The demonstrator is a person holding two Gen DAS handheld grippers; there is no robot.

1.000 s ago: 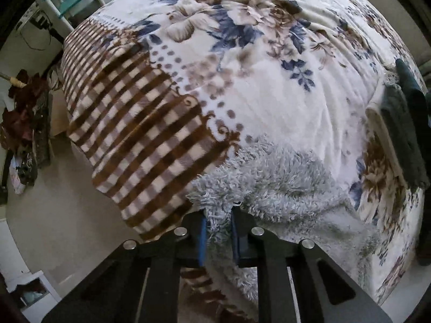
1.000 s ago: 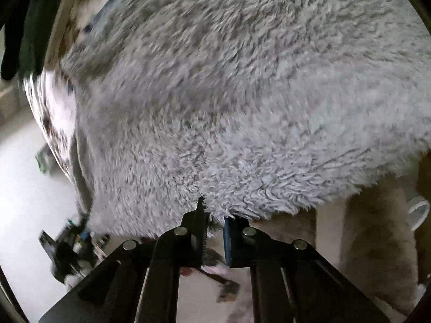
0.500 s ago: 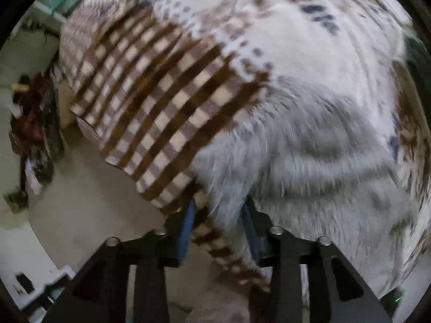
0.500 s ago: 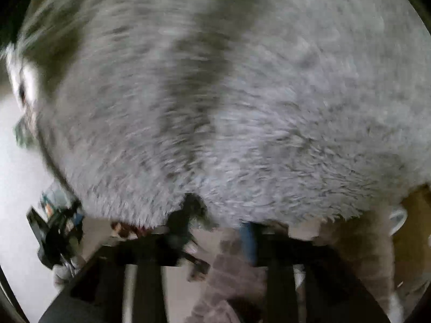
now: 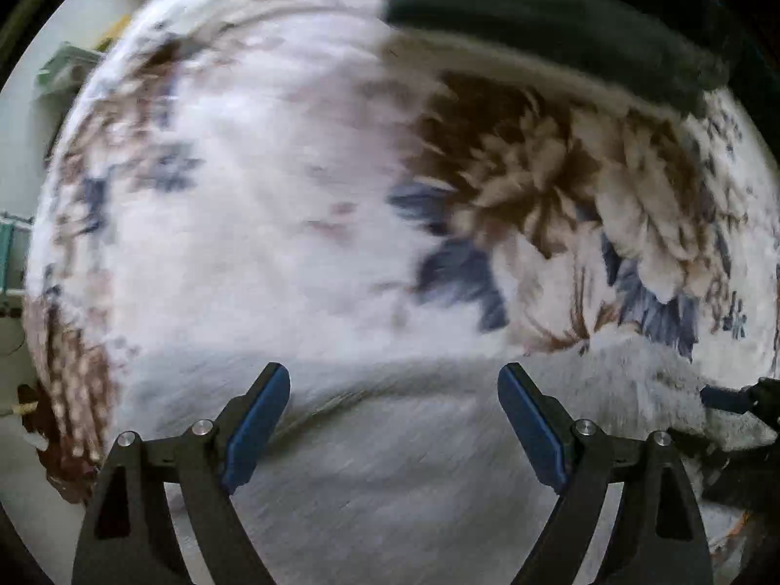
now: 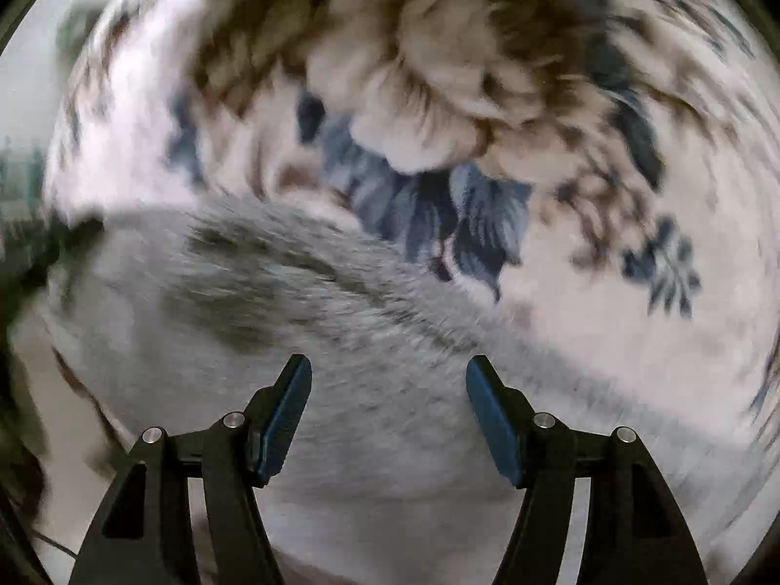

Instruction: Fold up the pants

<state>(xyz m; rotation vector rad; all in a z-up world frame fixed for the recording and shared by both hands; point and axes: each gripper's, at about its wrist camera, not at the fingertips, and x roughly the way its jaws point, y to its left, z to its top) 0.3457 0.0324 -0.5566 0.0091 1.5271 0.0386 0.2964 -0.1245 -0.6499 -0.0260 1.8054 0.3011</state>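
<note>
Both the left gripper (image 5: 394, 419) and right gripper (image 6: 389, 412) gape wide, empty, above fluffy grey pants (image 6: 302, 341) (blurred) on the floral-blanketed bed (image 5: 273, 204).

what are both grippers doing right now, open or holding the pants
left gripper: open, holding nothing, over the grey fleece pants.
right gripper: open, holding nothing, pants below its fingers.

home bedroom, floral bed blanket (image 5: 273, 224)
</note>
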